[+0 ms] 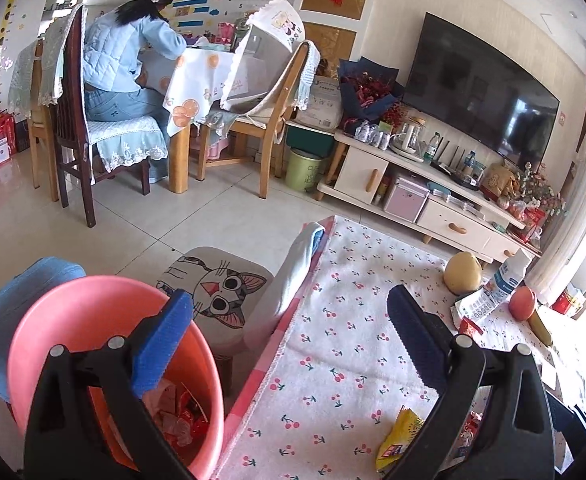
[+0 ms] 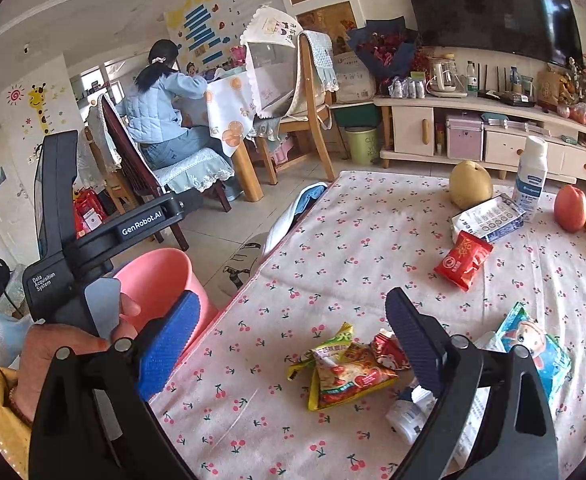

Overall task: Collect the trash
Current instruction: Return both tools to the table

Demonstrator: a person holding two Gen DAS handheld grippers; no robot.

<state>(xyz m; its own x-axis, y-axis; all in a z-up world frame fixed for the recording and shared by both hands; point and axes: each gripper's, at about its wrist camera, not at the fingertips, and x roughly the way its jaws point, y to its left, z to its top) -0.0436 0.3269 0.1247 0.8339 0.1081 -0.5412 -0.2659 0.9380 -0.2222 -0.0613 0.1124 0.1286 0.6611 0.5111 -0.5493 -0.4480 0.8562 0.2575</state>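
Living room, tiled floor; a table point(image 2: 373, 240) under a white cloth printed with red cherries runs ahead of both sets of fingers, with a TV point(image 1: 481, 88) on a low cream cabinet beyond it and a woman in pale blue point(image 1: 129, 56) seated at a dining table past the left fingers. Readable writing: "GenRobot.AI" and "Data Acquisition System" on the left gripper point(image 2: 57, 216), which shows black beside the right gripper's point(image 2: 297, 344) left finger. Both grippers stand wide open and hold nothing: the left gripper's point(image 1: 293, 328) left finger hangs over a pink bucket point(image 1: 53, 320) of crumpled wrappers, while between the right gripper's fingers lie yellow-and-red snack wrappers point(image 2: 345, 372) flat on the cloth, a red packet point(image 2: 463, 258) farther ahead.
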